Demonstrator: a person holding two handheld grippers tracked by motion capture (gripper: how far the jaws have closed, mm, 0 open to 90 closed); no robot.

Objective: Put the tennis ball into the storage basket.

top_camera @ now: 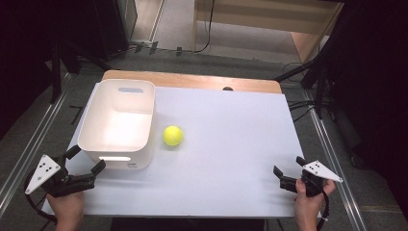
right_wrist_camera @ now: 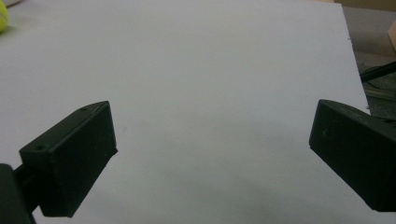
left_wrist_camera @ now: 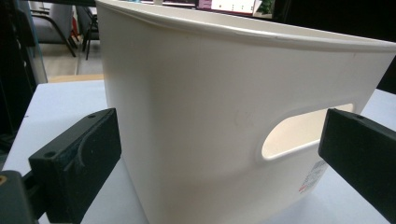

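A white plastic bin (top_camera: 118, 123) with handle cut-outs stands at the table's left, and it looks empty. A yellow tennis ball (top_camera: 172, 135) lies on the white tabletop just right of the bin. My left gripper (top_camera: 85, 160) is open at the bin's near left corner, its jaws spread either side of the bin wall (left_wrist_camera: 196, 121) without touching it. My right gripper (top_camera: 289, 167) is open near the table's front right, nothing between its jaws. In the right gripper view the ball (right_wrist_camera: 3, 17) peeks in at the top left corner.
The white table board (top_camera: 231, 144) lies on a wooden top whose far edge (top_camera: 192, 79) shows behind. Black stands and cables flank the table on the floor. Wide bare tabletop lies between the ball and my right gripper.
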